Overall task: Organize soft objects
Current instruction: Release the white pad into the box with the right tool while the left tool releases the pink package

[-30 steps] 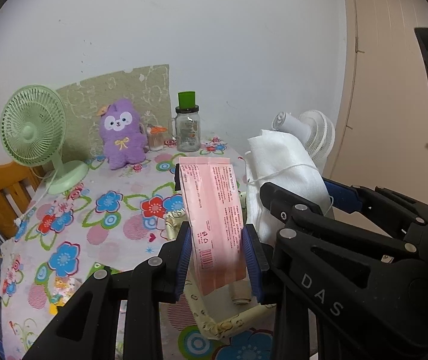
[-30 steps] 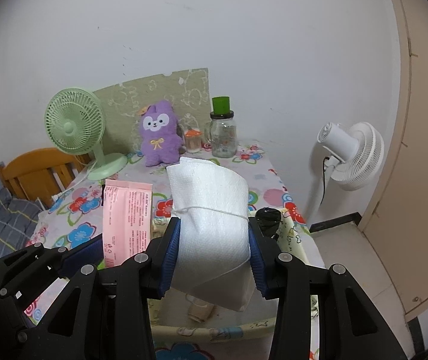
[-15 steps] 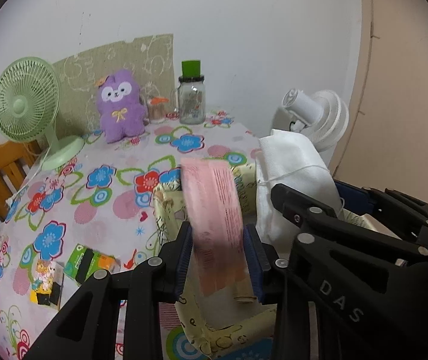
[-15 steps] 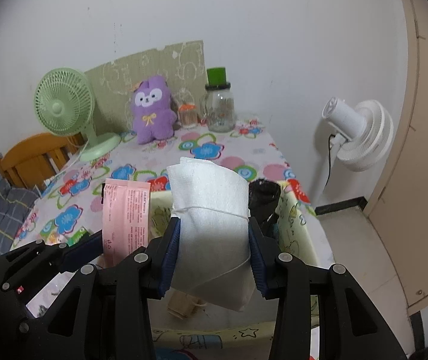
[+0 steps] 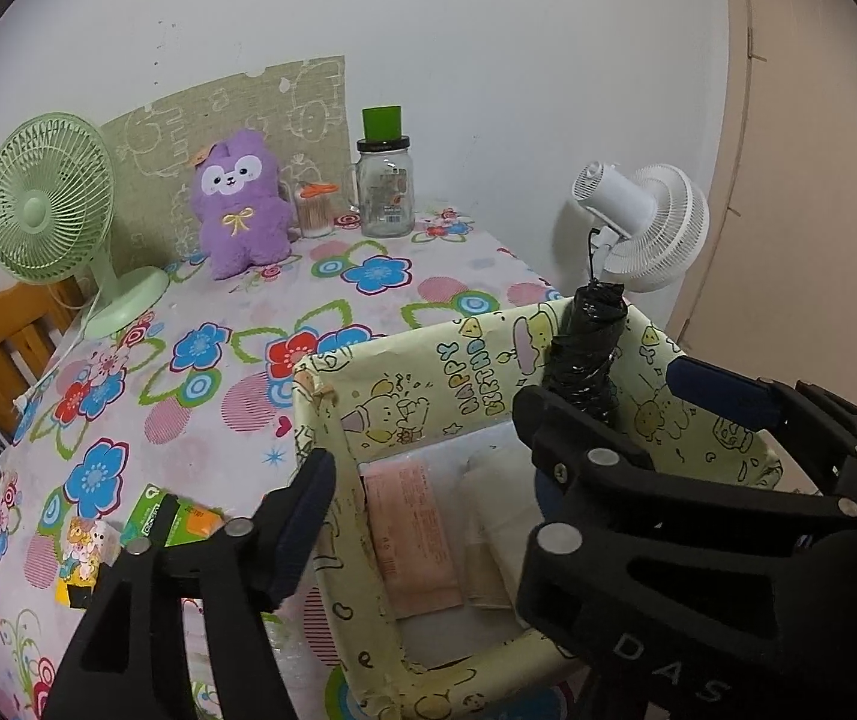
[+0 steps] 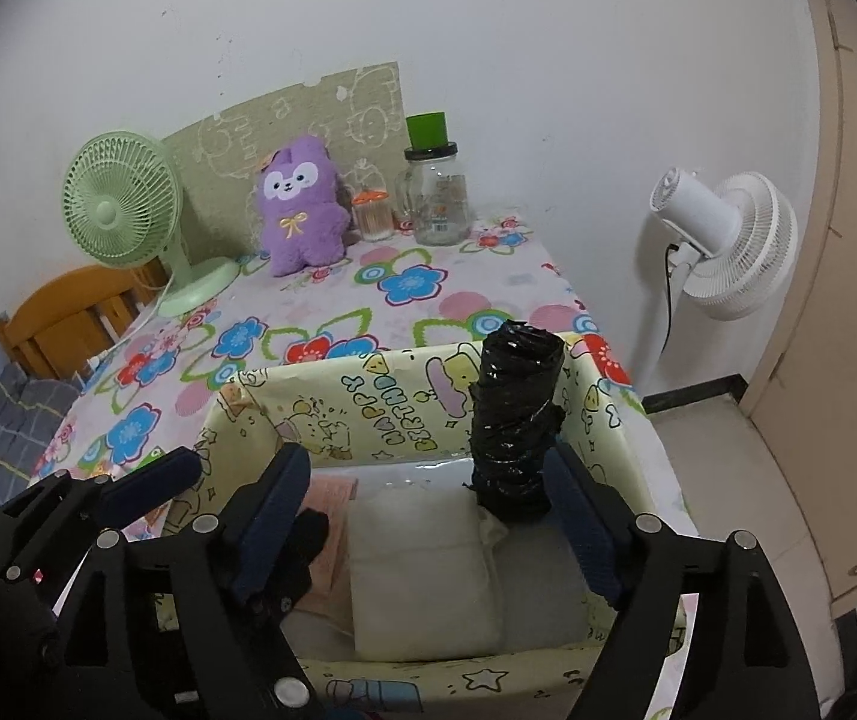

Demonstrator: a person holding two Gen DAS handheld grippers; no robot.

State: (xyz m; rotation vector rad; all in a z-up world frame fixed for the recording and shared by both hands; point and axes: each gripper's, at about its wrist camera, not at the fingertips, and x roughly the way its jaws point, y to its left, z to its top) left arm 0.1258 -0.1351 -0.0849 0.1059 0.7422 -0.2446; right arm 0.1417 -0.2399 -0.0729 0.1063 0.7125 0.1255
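Both my fingers are opening, released: pink packet (image 5: 413, 531) and white cloth bundle (image 6: 422, 570) lie in the yellow box (image 6: 332, 408).

My surface (image 5: 368, 312) wears a flowered cloth. Along its far edge, by the wall: green desk fan (image 5: 47, 222) at left, purple plush toy (image 5: 242, 204), small orange-lidded jar (image 5: 315, 210) of sticks, glass mug jar (image 5: 386, 195) with green cap. Yellow cartoon-print box (image 6: 332, 396) sits at the near right corner. Left of the box, near the front edge: a green packet (image 5: 155, 519) and a small cartoon card (image 5: 83, 552), just beside one another.
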